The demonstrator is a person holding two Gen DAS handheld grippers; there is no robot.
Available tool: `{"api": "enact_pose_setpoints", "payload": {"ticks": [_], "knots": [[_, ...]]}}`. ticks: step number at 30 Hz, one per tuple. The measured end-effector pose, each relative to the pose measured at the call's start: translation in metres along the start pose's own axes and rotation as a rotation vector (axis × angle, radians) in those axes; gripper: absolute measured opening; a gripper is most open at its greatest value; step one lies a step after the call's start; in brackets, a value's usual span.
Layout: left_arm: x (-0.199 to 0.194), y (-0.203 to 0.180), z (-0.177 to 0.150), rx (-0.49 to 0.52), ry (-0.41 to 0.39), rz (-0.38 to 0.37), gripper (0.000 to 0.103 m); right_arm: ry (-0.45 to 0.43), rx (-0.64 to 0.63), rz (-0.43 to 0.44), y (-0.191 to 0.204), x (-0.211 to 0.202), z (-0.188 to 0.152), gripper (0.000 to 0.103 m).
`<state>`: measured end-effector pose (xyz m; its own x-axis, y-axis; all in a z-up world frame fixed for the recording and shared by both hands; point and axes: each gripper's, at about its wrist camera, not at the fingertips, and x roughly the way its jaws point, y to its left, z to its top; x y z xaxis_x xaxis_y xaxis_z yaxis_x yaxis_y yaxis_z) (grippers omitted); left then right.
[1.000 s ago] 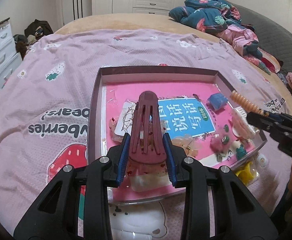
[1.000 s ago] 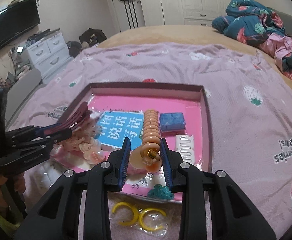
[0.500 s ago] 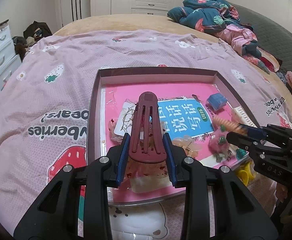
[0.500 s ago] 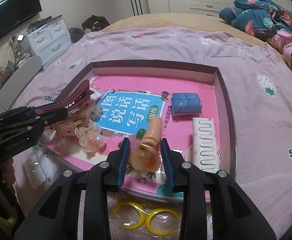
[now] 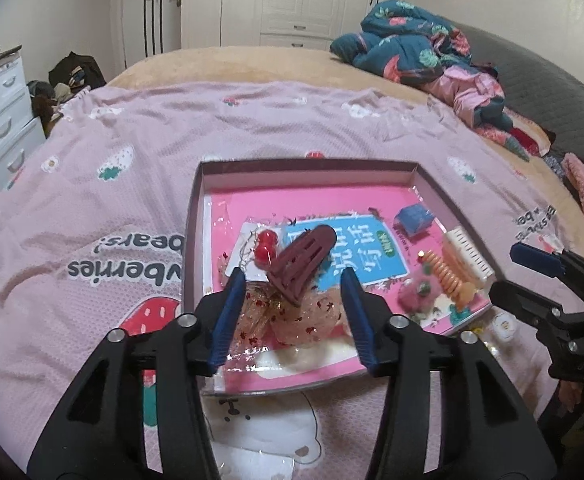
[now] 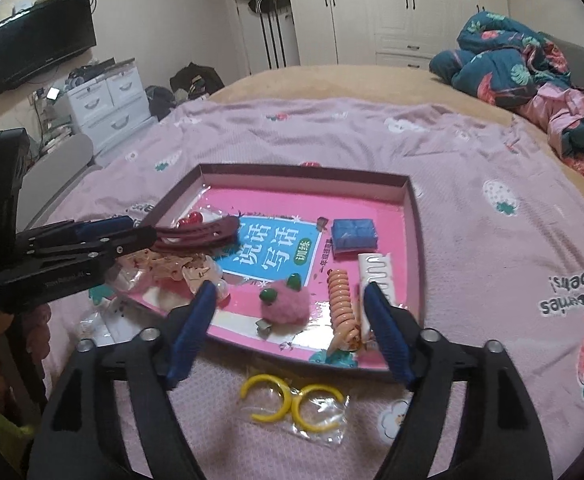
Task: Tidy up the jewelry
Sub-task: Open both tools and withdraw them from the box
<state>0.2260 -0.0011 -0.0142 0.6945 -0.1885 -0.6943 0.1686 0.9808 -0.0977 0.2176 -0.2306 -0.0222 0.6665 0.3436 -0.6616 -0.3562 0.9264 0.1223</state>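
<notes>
- Left wrist view: the left gripper (image 5: 294, 304) hangs low over the near left part of the tray (image 5: 191, 240), its blue-padded jaws spread wide with nothing between them.
- The maroon hair clip (image 5: 302, 262) lies tilted in the tray just ahead of the gap, clear of both pads, resting on a heap of clear plastic-wrapped accessories (image 5: 292, 312) and partly over the blue label (image 5: 348, 252) on the tray's pink floor.
- A red cherry ornament (image 5: 266, 244) sits just left of the clip; a blue box (image 5: 414, 218) lies toward the far right corner.
- The orange spiral clip (image 5: 446, 276) lies in the tray's right part beside a white comb (image 5: 468, 254), with a pink fluffy clip (image 5: 418, 294) near it.
- The right gripper (image 5: 504, 276) enters from the right edge, outside the tray's rim.
- Right wrist view: the right gripper (image 6: 290, 320) is also wide open and empty, held over the tray's (image 6: 414, 208) near edge.
- The orange spiral clip (image 6: 342, 308) lies free on the pink floor close to the right pad, beside the white comb (image 6: 376, 276); the pink fluffy clip (image 6: 286, 306) sits between the pads' lines, farther in.
- Two yellow rings in a clear bag (image 6: 296, 402) lie on the pink bedspread (image 6: 472, 184) just outside the tray.
- The left gripper (image 6: 136, 228) reaches in from the left, with the maroon hair clip (image 6: 200, 234) just past its tips.
</notes>
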Motion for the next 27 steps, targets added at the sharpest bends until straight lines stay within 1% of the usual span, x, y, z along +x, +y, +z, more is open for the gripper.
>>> {"api": "enact_pose_setpoints", "payload": {"ticks": [2,4,6,8,13,14,15,18,22,24,27], "knots": [[-0.009,0.0,0.0,0.001,-0.022,0.004,0.055,-0.016,-0.002,-0.004,0.0,-0.009,-0.001,0.079],[-0.021,0.0,-0.001,-0.001,-0.046,0.011,0.06,-0.025,-0.007,-0.009,0.002,-0.015,-0.003,0.079],[-0.031,0.001,-0.003,-0.003,-0.065,0.019,0.065,-0.031,-0.012,-0.01,0.003,-0.021,-0.005,0.082],[-0.039,0.0,-0.007,0.0,-0.075,0.024,0.073,-0.036,-0.014,-0.012,0.004,-0.024,-0.007,0.087],[-0.053,0.0,-0.016,0.002,-0.086,0.043,0.078,-0.033,-0.009,-0.01,0.005,-0.032,-0.015,0.088],[-0.055,0.0,-0.018,0.0,-0.085,0.044,0.084,-0.03,-0.006,-0.011,0.004,-0.033,-0.017,0.088],[-0.057,0.0,-0.022,-0.002,-0.084,0.044,0.086,-0.025,-0.004,-0.011,0.004,-0.033,-0.019,0.088],[-0.061,-0.001,-0.03,0.009,-0.076,0.049,0.088,-0.01,-0.002,-0.007,0.004,-0.034,-0.026,0.088],[-0.062,0.005,-0.044,0.007,-0.048,0.067,0.092,0.02,0.005,-0.009,0.004,-0.031,-0.037,0.089],[-0.06,0.01,-0.052,-0.004,-0.024,0.068,0.093,0.043,0.013,-0.007,0.004,-0.027,-0.042,0.089],[-0.057,0.02,-0.064,-0.03,0.021,0.066,0.093,0.103,0.019,-0.014,0.005,-0.015,-0.051,0.089]]}}
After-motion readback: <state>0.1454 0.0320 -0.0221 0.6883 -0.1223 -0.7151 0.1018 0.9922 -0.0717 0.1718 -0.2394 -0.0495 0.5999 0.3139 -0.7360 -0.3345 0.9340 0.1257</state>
